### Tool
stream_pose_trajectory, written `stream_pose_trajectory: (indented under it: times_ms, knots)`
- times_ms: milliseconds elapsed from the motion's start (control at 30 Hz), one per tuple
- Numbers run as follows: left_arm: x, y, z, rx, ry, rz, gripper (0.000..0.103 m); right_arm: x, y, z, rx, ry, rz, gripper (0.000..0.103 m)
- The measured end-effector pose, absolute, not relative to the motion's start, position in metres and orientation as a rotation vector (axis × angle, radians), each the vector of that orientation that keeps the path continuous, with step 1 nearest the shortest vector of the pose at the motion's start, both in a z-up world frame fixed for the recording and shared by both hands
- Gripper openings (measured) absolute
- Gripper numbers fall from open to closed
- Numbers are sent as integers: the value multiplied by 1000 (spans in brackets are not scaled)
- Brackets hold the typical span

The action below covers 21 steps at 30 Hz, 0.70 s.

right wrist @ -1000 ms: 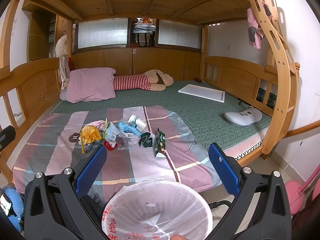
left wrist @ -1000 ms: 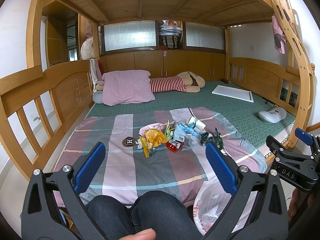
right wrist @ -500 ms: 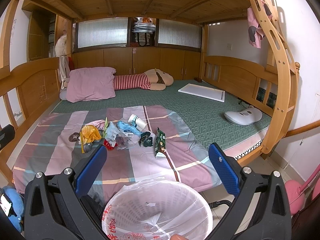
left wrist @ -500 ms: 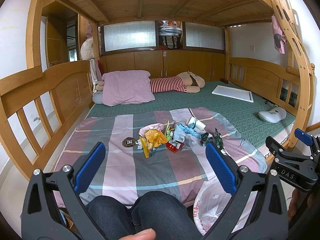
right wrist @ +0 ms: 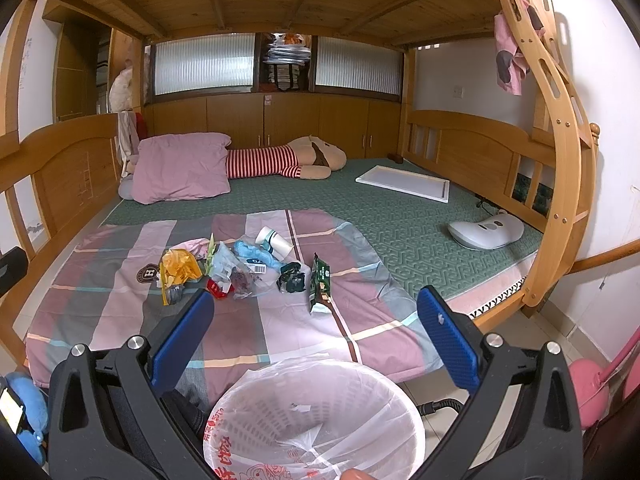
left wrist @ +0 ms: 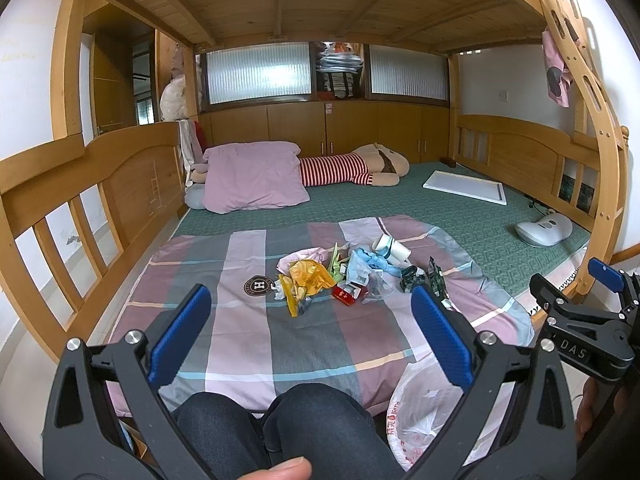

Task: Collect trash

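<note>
On the striped blanket (right wrist: 260, 332) the trash pile (right wrist: 244, 268) sits ahead of both wide-apart, empty grippers, left gripper (left wrist: 312, 338) and right gripper (right wrist: 316, 334); green wrapper (right wrist: 320, 286) probably nearest the right, lengthwise toward it

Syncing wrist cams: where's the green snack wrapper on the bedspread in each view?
Left wrist: green snack wrapper right of centre, at the right end of the trash pile, just above the left gripper's right fingertip.
Right wrist: wrapper near centre, tilted, rightmost of the pile.
Shared landmark: paper cup behind the pile.
</note>
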<state>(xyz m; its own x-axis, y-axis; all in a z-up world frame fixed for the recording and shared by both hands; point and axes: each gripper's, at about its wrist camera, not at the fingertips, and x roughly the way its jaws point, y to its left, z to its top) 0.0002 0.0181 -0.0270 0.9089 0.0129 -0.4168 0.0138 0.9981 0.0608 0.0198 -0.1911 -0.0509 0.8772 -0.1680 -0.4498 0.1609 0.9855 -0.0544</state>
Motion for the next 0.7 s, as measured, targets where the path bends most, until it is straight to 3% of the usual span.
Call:
stream_pose_trajectory:
  times_ms: [467, 700]
  knots:
    - [6, 21, -28, 64, 437, -12, 100, 18, -189, -61, -21, 484, -172, 100]
    - [70, 87, -46, -162, 519, -33, 100, 34, -206, -70, -16, 527, -186, 100]
